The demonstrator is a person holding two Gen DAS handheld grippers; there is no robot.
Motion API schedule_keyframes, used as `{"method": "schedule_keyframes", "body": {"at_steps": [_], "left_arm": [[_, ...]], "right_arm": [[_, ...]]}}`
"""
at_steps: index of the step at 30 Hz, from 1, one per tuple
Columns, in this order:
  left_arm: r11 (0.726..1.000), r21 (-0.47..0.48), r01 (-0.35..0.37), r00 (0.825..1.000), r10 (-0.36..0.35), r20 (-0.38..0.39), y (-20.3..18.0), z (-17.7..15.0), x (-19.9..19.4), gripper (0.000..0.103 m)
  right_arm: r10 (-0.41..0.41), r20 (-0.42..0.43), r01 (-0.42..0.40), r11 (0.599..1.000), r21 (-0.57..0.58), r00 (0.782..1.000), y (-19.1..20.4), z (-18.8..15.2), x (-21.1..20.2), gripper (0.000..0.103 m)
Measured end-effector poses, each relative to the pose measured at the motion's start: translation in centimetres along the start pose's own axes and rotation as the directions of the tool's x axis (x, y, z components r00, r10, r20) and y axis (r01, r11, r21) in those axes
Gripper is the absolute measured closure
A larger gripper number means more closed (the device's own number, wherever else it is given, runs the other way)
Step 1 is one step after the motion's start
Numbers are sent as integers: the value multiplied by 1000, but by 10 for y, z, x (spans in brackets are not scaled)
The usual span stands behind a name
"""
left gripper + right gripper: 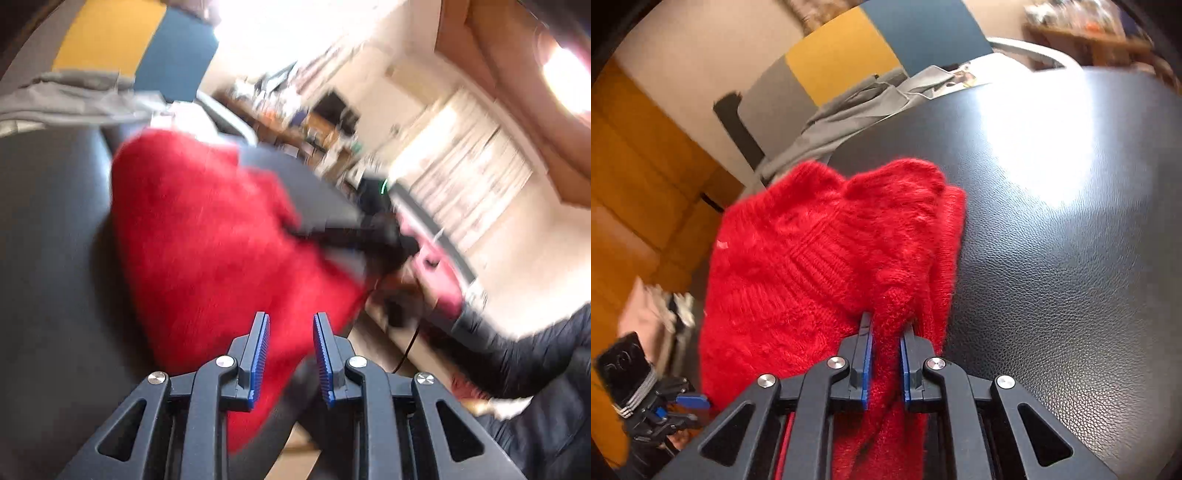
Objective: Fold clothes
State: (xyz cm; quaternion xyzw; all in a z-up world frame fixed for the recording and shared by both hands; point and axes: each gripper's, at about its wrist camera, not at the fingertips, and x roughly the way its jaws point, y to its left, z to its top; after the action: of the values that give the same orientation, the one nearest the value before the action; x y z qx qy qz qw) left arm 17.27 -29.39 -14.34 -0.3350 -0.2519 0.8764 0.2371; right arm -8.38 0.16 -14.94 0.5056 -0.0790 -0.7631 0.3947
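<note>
On the black leather-textured bench (1071, 258) a fuzzy red knitted sweater (820, 258) lies bunched — the right gripper (886, 332) is clamped on a fold of it, probably to drag it flat, while the left gripper (291, 332) hovers with jaws apart, holding nothing.

One red knitted sweater (820, 266), bunched, reaching forward from the right tongs (886, 354) and lying just ahead of the left tongs (291, 354). One grey garment (846, 118), crumpled, well beyond the sweater at the far edge. One black table (1071, 258) under both. Two tongs in all, each with two blue-padded fingers (260, 354): four fingers counted. One dark sleeve (535, 354) to the right of the left tongs. Three coloured wall panels beyond the grey garment: one grey, one yellow (842, 51), one blue. Shelf clutter far off too blurred to count.
</note>
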Motion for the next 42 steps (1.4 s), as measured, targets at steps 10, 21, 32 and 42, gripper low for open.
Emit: {"method": "schedule_keyframes", "body": {"at_steps": [10,21,32,42], "left_arm": [[988,103,-111,993,115,-32,12,56,54,79],[973,186,-135,984,154,-91,9,44,90,78],[964,198,-175,981,187,-44,4,20,87,78],[975,87,-203,961,182,208,16,63,14,74]], "right_arm": [[194,-119,-205,974,-95,974,8,-38,-53,54],[16,-316,-130,930,-345,949,26,-78,-61,96],[-217,-343,12,859,-512,914,22,-92,-74,93],[-102,-87,39,839,-543,991,68,-27,-146,54]]}}
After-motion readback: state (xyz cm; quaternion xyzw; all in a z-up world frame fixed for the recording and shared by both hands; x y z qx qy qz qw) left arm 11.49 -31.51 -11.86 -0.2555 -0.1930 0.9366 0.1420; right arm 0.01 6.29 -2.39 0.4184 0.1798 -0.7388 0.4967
